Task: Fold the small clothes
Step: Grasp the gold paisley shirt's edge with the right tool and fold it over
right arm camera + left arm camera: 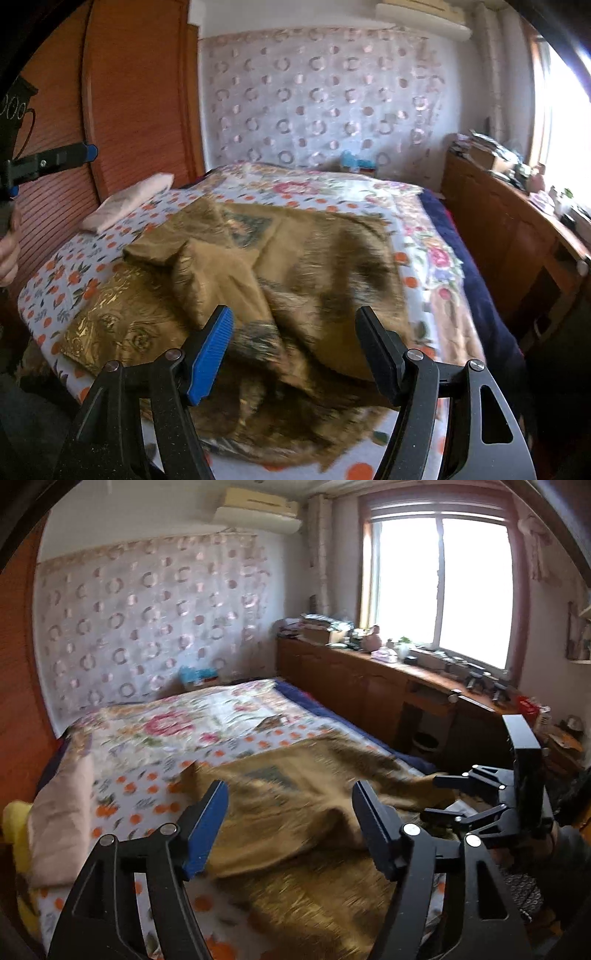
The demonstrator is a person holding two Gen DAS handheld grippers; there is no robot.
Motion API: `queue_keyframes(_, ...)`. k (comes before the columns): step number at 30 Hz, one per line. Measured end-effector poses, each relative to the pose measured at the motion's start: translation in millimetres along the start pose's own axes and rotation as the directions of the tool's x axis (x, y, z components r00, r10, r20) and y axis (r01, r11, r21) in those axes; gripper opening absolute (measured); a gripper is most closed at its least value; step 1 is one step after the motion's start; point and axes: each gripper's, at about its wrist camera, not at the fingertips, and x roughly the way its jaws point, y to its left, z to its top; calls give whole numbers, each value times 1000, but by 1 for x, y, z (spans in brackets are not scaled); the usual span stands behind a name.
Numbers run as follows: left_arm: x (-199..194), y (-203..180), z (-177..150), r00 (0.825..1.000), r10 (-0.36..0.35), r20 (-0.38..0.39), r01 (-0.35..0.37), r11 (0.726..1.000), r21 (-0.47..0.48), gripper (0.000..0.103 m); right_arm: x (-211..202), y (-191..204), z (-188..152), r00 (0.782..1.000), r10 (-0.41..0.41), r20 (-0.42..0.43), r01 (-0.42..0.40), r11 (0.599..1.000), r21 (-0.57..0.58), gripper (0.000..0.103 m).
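Note:
A mustard-brown garment (295,812) (295,251) with a dark printed patch lies crumpled on the bed, partly folded over itself. My left gripper (290,794) hovers open just above its near side with nothing between the fingers. My right gripper (295,314) is open too, over the garment's near edge, and its pads touch no cloth. In the left wrist view the right gripper (432,797) shows at the right, over the garment's edge. One of the left gripper's fingers (62,157) shows at the far left of the right wrist view, held by a hand (7,254).
The orange-dotted sheet (147,775) (74,273) covers the bed, with a floral quilt (192,716) behind it. A folded pink cloth (59,819) (129,203) lies at the bed's left. A cluttered wooden cabinet (351,686) runs along the right, and a wooden panel (129,110) stands left.

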Motion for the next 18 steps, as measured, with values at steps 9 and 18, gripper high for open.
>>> queue_keyframes(9,5,28,-41,995,81,-63,-84,996,-42,70,38,9,-3,991,31,-133,-43,995,-88,70)
queue_keyframes(18,8,45,-64,991,108,-84,-115,989,-90,70,39,11,21,996,22,-84,-36,987,-158,11)
